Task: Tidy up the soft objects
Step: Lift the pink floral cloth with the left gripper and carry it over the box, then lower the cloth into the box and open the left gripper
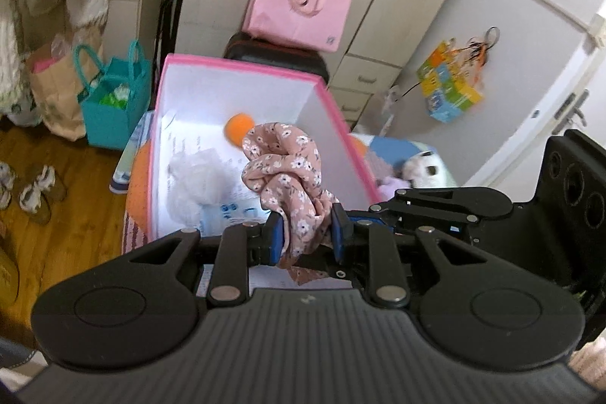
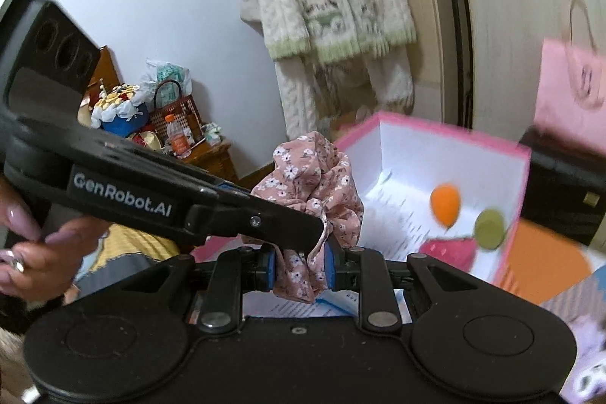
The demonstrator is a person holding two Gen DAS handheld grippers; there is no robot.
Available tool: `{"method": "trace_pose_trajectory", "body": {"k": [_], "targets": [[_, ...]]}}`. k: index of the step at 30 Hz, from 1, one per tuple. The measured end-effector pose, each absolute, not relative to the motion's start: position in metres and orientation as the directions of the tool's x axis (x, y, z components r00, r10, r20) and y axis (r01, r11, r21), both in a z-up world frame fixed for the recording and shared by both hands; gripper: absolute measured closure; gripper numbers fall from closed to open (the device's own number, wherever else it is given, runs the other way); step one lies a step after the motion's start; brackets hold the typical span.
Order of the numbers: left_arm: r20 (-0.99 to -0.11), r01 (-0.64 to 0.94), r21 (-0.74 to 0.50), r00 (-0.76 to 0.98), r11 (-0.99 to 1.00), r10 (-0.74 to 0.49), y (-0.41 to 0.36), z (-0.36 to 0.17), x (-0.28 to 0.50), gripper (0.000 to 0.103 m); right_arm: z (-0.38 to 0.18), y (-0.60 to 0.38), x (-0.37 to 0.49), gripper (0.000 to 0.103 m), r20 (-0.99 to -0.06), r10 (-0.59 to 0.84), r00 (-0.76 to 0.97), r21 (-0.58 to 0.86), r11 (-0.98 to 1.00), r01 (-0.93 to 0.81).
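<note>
Left gripper [image 1: 306,233] and right gripper [image 2: 299,267] both pinch pink floral fabric scrunchie [image 1: 288,169] above pink-rimmed white box [image 1: 242,67]; orange ball [image 1: 238,129] inside.

We count two grippers, both closed on one floral scrunchie [image 1: 288,173]: the left gripper [image 1: 307,233] and the right gripper [image 2: 301,262]. Ahead of the tongs we count one pink-rimmed box [image 1: 242,67]. Inside it, beyond the right tongs, we count one orange sponge [image 2: 446,203], one green puff [image 2: 489,228] and one pink item [image 2: 449,250]. Beyond the left tongs, we count one white fluffy item [image 1: 197,177] inside. Behind the box we count one pink bag [image 1: 299,10]; left of the box, one teal bag [image 1: 113,93].
</note>
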State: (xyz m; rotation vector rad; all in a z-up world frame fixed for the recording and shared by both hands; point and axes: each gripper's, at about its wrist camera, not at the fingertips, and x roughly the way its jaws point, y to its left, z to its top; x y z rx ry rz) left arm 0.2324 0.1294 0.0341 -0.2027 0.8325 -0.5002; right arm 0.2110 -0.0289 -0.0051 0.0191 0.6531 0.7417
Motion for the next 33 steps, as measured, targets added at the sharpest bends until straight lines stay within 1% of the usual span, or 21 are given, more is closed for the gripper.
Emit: {"method": "trace_pose_trajectory", "body": {"k": [3, 6, 9, 10, 13, 17, 18, 19, 21, 22, 23, 25, 28, 33], "targets": [[-0.681, 0.316, -0.367, 0.55, 0.875, -0.485, 0.135, 0.018, 0.246, 0.081, -0.02, -0.021, 0.228, 0.075, -0.571, 0.639, 0.516, 0.288, 0.744, -0.602], [-0.694, 0.295, -0.355, 0.553, 0.887, -0.462, 0.138, 0.008, 0.257, 0.08, -0.03, -0.014, 0.24, 0.074, -0.586, 0.636, 0.502, 0.304, 0.747, -0.591], [-0.698, 0.286, -0.333, 0.566, 0.898, -0.439, 0.139, 0.003, 0.263, 0.08, -0.036, -0.007, 0.244, 0.072, -0.6, 0.612, 0.515, 0.28, 0.764, -0.582], [-0.697, 0.285, -0.321, 0.575, 0.903, -0.429, 0.139, 0.001, 0.265, 0.078, -0.036, -0.005, 0.245, 0.071, -0.605, 0.602, 0.52, 0.268, 0.77, -0.579], [-0.684, 0.292, -0.281, 0.608, 0.914, -0.404, 0.137, 0.0, 0.268, 0.077, -0.034, 0.002, 0.248, 0.069, -0.62, 0.55, 0.56, 0.204, 0.802, -0.562], [-0.676, 0.298, -0.28, 0.613, 0.913, -0.408, 0.135, -0.004, 0.273, 0.077, -0.03, 0.001, 0.25, 0.068, -0.644, 0.501, 0.577, 0.163, 0.828, -0.537], [-0.677, 0.295, -0.273, 0.618, 0.916, -0.4, 0.135, -0.005, 0.273, 0.077, -0.03, 0.0, 0.248, 0.067, -0.647, 0.49, 0.584, 0.148, 0.832, -0.534], [-0.677, 0.286, -0.257, 0.629, 0.923, -0.383, 0.134, -0.005, 0.273, 0.077, -0.029, 0.0, 0.248, 0.062, -0.648, 0.484, 0.588, 0.138, 0.834, -0.535], [-0.679, 0.274, -0.207, 0.651, 0.939, -0.339, 0.131, -0.003, 0.27, 0.067, -0.027, -0.003, 0.245, 0.056, -0.654, 0.472, 0.592, 0.118, 0.836, -0.536], [-0.676, 0.271, -0.18, 0.664, 0.946, -0.319, 0.13, -0.002, 0.267, 0.059, -0.026, -0.004, 0.245, 0.054, -0.655, 0.467, 0.595, 0.112, 0.838, -0.534], [-0.671, 0.27, -0.159, 0.676, 0.95, -0.304, 0.129, 0.001, 0.264, 0.055, -0.024, -0.006, 0.243, 0.054, -0.655, 0.46, 0.599, 0.105, 0.841, -0.531], [-0.659, 0.277, -0.131, 0.693, 0.952, -0.293, 0.129, 0.006, 0.256, 0.053, -0.02, -0.011, 0.238, 0.051, -0.655, 0.447, 0.609, 0.09, 0.847, -0.524], [-0.637, 0.288, -0.125, 0.71, 0.95, -0.299, 0.131, 0.017, 0.243, 0.048, -0.014, -0.019, 0.23, 0.049, -0.655, 0.424, 0.625, 0.07, 0.858, -0.509], [-0.62, 0.321, -0.114, 0.716, 0.94, -0.32, 0.131, 0.035, 0.221, 0.046, -0.002, -0.034, 0.211, 0.047, -0.639, 0.408, 0.652, 0.037, 0.863, -0.504]]}}
